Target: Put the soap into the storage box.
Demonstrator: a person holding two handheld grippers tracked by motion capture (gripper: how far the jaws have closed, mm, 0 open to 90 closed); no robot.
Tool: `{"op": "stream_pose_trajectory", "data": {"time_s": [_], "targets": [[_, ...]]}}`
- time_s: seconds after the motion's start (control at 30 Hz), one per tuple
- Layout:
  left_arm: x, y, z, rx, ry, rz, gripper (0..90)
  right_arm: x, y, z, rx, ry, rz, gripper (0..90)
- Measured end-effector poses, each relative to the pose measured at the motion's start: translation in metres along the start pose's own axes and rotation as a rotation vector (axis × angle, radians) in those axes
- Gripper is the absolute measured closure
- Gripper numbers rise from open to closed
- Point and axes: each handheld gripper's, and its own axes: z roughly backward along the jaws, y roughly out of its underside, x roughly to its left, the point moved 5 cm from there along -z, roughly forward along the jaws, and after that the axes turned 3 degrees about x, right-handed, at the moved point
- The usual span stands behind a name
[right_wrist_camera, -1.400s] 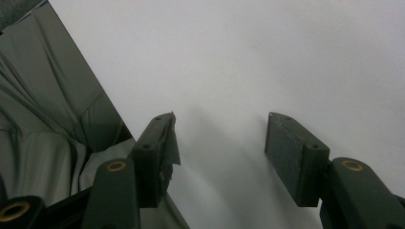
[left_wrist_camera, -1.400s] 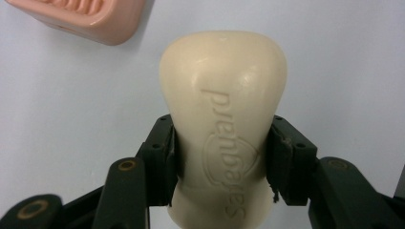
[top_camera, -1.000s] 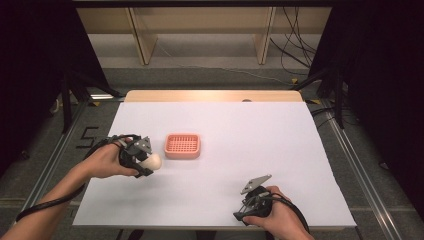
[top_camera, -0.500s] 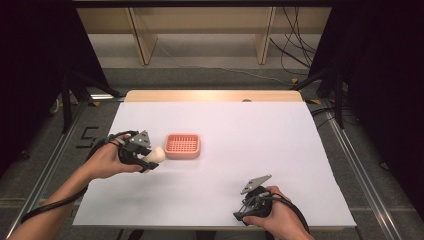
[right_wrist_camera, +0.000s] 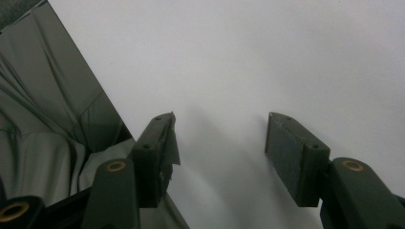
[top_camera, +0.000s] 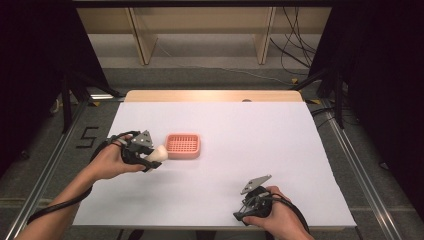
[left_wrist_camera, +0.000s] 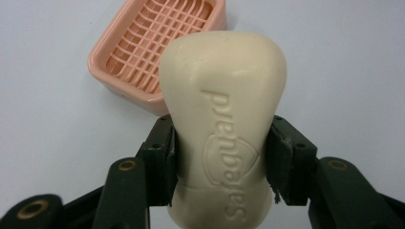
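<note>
I see the left gripper (top_camera: 150, 159) with its fingers (left_wrist_camera: 160, 162) clamped on a cream embossed soap bar (left_wrist_camera: 224, 119), held just left of the pink slotted plastic soap dish (top_camera: 183, 145) on the white surface (top_camera: 260, 135). Right gripper (top_camera: 242, 214) sits near the surface's near edge, right of centre, fingers (right_wrist_camera: 293, 157) spread wide with nothing between them.

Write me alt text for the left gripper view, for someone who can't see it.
The left hand-held gripper clamps a cream, embossed bar of soap between its two black jaws, held above a white table. Just beyond the soap sits a pink plastic soap dish with a grid bottom, with nothing in the part that shows.
</note>
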Motion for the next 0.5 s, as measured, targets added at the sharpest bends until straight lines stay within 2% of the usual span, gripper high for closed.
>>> {"op": "stream_pose_trajectory", "data": {"time_s": [0.07,0.1,0.13,0.17,0.2,0.37,0.47,0.5], "targets": [[0.0003,-0.0011,-0.0010,-0.001,-0.006,0.004,49.7,-0.0005,-0.0003,-0.0003,-0.007,0.000,0.010,44.2],[0.0003,-0.0017,-0.0015,-0.004,-0.009,0.011,49.7,0.0001,-0.0001,-0.0002,-0.003,-0.002,0.002,44.2],[0.0012,-0.0023,-0.0013,-0.003,-0.011,-0.002,49.7,0.0009,0.0005,0.0003,0.008,-0.002,-0.016,44.2],[0.0019,-0.0031,-0.0012,-0.004,-0.012,-0.004,49.7,0.0006,0.0004,0.0002,0.006,-0.002,-0.012,44.2],[0.0024,-0.0038,-0.0013,-0.005,-0.014,0.005,49.7,-0.0029,-0.0012,-0.0013,-0.015,-0.004,0.041,44.2],[0.0051,-0.0053,-0.0010,0.002,-0.020,-0.019,49.7,-0.0032,-0.0012,-0.0014,-0.018,-0.002,0.046,44.2],[0.0056,-0.0065,-0.0022,-0.011,-0.023,-0.002,49.7,-0.0031,-0.0011,-0.0012,-0.016,-0.003,0.044,44.2],[0.0069,-0.0064,-0.0018,0.004,-0.021,-0.017,49.7,-0.0030,-0.0011,-0.0013,-0.018,-0.002,0.043,44.2]]}}
